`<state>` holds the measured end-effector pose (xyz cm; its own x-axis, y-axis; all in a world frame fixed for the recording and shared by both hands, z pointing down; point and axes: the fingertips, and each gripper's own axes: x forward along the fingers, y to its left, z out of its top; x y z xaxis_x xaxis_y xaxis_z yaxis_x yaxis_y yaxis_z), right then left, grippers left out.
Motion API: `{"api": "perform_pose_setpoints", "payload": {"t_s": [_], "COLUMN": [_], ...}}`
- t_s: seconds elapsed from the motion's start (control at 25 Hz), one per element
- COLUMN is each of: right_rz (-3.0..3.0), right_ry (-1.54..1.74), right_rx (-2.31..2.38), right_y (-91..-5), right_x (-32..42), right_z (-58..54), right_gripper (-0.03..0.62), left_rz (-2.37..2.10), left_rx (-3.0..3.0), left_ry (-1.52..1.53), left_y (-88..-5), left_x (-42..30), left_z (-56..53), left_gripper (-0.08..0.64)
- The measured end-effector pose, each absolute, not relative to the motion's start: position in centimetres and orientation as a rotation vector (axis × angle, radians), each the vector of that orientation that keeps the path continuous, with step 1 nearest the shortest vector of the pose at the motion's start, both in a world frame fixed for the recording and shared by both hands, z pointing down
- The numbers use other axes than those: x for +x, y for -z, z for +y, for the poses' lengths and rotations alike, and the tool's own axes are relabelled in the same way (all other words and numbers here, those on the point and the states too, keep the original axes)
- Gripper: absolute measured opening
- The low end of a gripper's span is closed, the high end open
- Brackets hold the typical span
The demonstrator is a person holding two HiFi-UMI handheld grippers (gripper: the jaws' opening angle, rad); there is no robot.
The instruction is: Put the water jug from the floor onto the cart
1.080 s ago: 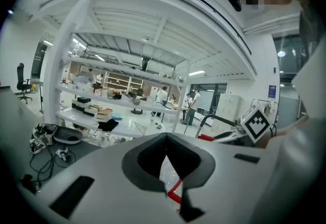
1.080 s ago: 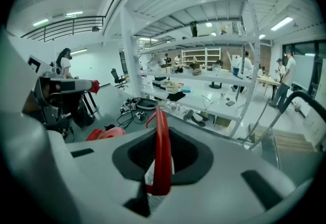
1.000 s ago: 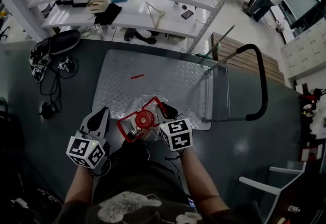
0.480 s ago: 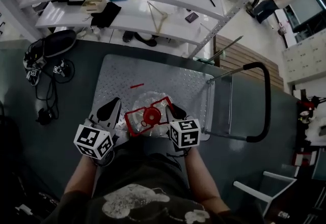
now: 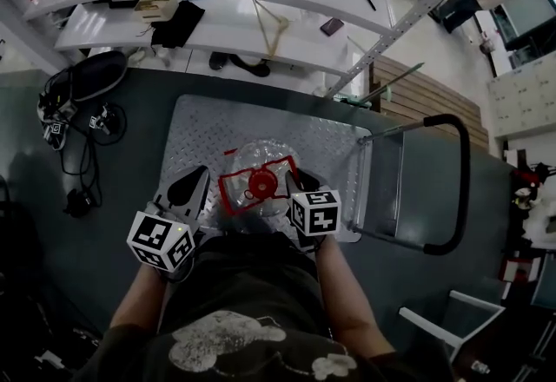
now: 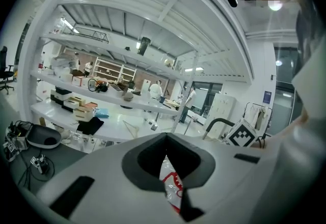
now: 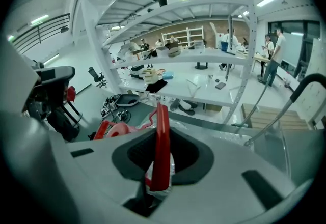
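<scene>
Two tongs: the left tongs (image 5: 193,189) and the right tongs (image 5: 298,187) flank the water jug (image 5: 261,156) in the lower middle of the head view.
Right tongs: closed on the jug's red handle (image 7: 162,146), which stands upright between the jaws. The jaws are just beginning to open, though the pads still look to be on the handle.
Left tongs: the jaws are almost together, leaving only a slit. The jug's clear wall and red print show through it, and I cannot tell whether the jaws pinch anything.
What changed: a second ago the jug hung at the near edge of the cart (image 5: 204,124), low in the frame. Now it is further up the frame, over the middle of the checker-plate deck, and both tongs have travelled with it.
Jug's place: over the cart and clear of the dark floor (image 5: 113,163). The jug hides its own base, so I cannot see whether it rests on the deck.
Meaning for the task: the carry looks all but done. What remains, by my judgement, is settling the weight and letting go.
Risk: a release before the base is down could tip the jug.
</scene>
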<state>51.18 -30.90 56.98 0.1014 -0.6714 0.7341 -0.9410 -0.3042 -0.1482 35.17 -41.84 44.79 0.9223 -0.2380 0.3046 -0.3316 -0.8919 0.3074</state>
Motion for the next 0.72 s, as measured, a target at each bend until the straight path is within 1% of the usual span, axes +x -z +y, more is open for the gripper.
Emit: {"api": "perform_pose_setpoints", "payload": {"t_s": [0.4, 0.72], "right_rz": [-1.454, -1.348], "right_ry": [-1.199, -1.241], "right_rx": [2.066, 2.169], "right_y": [-61.3, -62.4], "right_x": [54.7, 57.5], "right_z": [-28.5, -25.6], "right_gripper": [0.048, 0.046], "left_rz": [-0.408, -0.371], "left_rx": [2.732, 2.742], "left_ry": [-0.360, -0.378], "left_y": [-44.4, -44.7], "left_x": [37.3, 37.7], "left_z": [-41.7, -40.9], "left_gripper": [0.009, 0.009]}}
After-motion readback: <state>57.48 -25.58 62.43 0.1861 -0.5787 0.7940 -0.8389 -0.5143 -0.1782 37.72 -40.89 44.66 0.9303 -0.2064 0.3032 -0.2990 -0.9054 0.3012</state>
